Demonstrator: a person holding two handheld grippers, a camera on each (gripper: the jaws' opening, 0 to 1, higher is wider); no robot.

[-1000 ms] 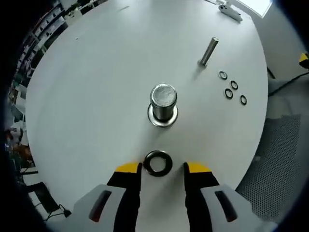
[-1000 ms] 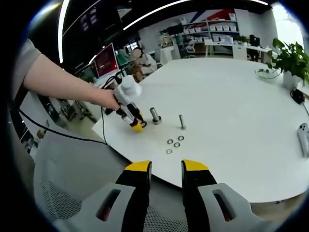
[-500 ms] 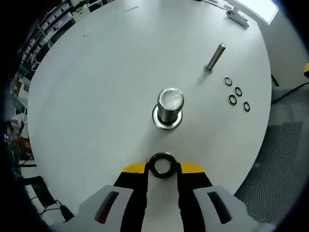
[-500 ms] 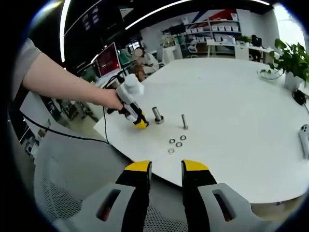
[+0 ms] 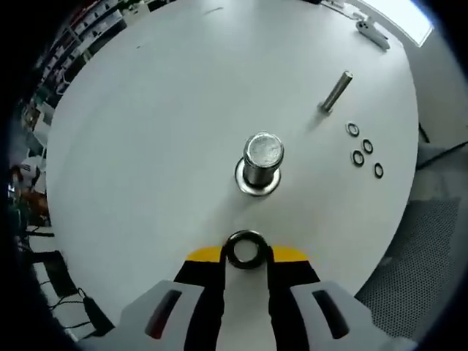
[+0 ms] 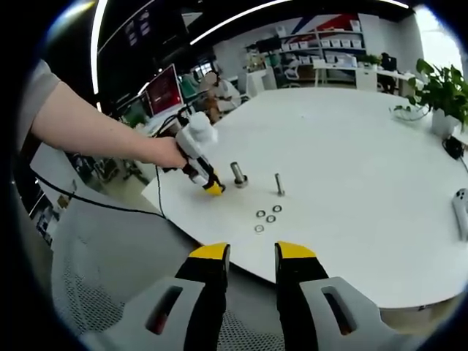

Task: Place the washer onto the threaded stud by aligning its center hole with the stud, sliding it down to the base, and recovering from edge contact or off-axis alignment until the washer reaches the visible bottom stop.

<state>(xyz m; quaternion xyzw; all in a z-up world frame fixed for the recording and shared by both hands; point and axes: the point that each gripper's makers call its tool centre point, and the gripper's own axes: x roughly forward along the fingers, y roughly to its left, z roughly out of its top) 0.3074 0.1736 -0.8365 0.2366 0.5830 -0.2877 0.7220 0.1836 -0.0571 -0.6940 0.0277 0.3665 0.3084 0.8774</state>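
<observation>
Black and ring-shaped, the washer [image 5: 246, 249] sits pinched between the yellow tips of the left hand-held gripper [image 5: 246, 254], whose jaws are closed against its outer rim so that the centre hole stays free for the stud. It is held flat, close over the white bench [image 5: 146, 131], near the bench edge closest to the person. Just beyond it, further in from that edge, stands the thick threaded stud [image 5: 262, 159], upright on its wide metal base flange, which looks like the bottom stop the washer must reach; the washer is still apart from the stud and below its top, so lifting and centring remain to be done. Holding by the rim, level, seems sensible, since a tilted washer would likely catch on the thread. A thinner bolt [image 5: 335, 91] stands further toward the far side of the bench, with four small spare rings [image 5: 364, 151] lying beside it near the bench's edge. From the right gripper view, a person's hand [image 6: 170, 153] carries the left tool over the near bench corner beside the stud [image 6: 238, 174], with the thin bolt [image 6: 279, 183] and small rings [image 6: 265, 217] close by. The right hand-held gripper [image 6: 252, 253] hovers off the bench edge, jaws parted and holding nothing, presumably kept clear as a spare.
</observation>
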